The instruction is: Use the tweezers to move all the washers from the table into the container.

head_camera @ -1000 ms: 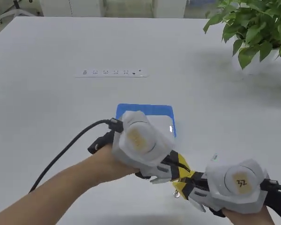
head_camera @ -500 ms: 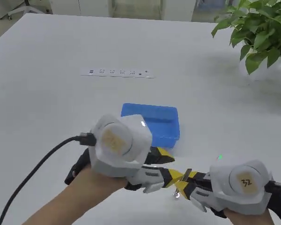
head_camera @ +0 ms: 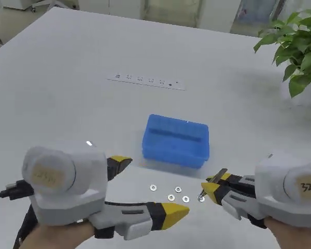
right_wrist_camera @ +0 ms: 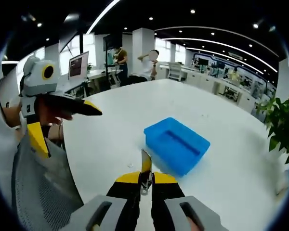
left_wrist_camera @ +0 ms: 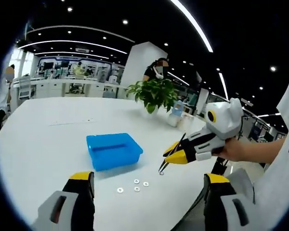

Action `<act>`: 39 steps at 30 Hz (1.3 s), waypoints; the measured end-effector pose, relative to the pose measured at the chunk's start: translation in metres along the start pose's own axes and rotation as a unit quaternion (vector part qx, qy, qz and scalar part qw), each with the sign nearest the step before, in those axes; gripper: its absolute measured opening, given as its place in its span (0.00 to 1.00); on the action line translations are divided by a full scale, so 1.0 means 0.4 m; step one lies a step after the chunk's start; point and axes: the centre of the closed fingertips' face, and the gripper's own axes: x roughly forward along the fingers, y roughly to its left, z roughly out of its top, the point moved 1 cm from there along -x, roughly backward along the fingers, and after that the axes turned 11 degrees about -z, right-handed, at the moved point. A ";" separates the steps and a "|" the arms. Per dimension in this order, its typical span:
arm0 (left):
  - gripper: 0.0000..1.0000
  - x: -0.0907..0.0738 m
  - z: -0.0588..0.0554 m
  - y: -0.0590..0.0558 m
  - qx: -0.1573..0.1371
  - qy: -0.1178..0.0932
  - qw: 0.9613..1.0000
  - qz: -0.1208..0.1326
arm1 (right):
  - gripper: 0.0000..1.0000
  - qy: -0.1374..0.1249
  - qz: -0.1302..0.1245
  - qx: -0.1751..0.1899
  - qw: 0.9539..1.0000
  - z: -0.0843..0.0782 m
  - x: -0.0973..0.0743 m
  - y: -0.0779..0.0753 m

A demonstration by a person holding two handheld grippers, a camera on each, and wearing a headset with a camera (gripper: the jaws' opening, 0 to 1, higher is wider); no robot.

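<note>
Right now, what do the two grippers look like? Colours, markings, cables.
Both: rounded pale-grey housings, grey jaws going black then yellow at the tips. Left gripper has a faded yellowish round label and a black cable at its rear. Right gripper has a yellowish label reading 32. The person wears a white short-sleeved top.

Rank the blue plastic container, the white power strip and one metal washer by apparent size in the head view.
1. Blue plastic container.
2. White power strip: roughly as long but far thinner; it lies farther off, so real size is unsure.
3. Small silver metal washer, clearly smallest.
</note>
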 end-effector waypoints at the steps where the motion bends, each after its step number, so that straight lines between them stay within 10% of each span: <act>1: 0.99 -0.008 -0.005 0.003 0.007 0.007 1.000 0.006 | 0.03 -0.005 0.000 -0.005 1.000 0.017 0.002 -0.003; 6: 0.99 -0.045 -0.048 0.047 0.033 0.053 0.996 0.064 | 0.03 -0.023 0.002 -0.016 1.000 0.083 0.030 -0.014; 19: 0.87 -0.105 -0.075 0.084 -0.037 0.028 0.995 0.089 | 0.03 -0.053 0.011 -0.021 0.998 0.219 0.186 -0.047; 39: 0.80 -0.140 -0.097 0.131 -0.102 0.044 0.986 0.123 | 0.04 -0.011 0.024 0.034 0.999 0.160 0.426 -0.037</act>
